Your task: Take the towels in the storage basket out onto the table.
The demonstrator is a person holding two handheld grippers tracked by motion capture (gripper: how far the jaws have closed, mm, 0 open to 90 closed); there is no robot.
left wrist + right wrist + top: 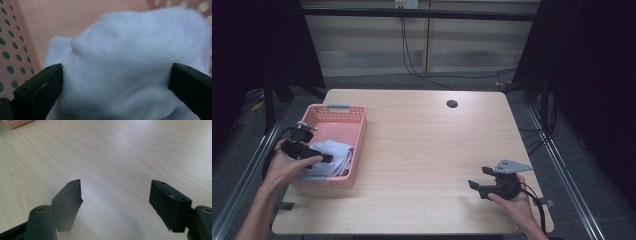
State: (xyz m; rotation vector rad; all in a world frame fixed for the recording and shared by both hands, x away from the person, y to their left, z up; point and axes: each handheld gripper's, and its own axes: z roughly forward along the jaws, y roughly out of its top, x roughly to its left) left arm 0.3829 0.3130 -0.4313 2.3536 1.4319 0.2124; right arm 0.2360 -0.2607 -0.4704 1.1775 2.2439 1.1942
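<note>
I see a light wooden desk, grey floor, pale panelled wall with dangling cables, darkness flanking.

Even overhead light falls on the pale wooden table, leaving the room's far corners and both sides nearly black in the high view. The pink perforated plastic basket and the 2 hands cast only faint, soft shadows. In the left gripper view, the white knitted cloth sits so close that its fibres blur. The right gripper view keeps the wood grain sharp, its near jaws slightly soft.
</note>
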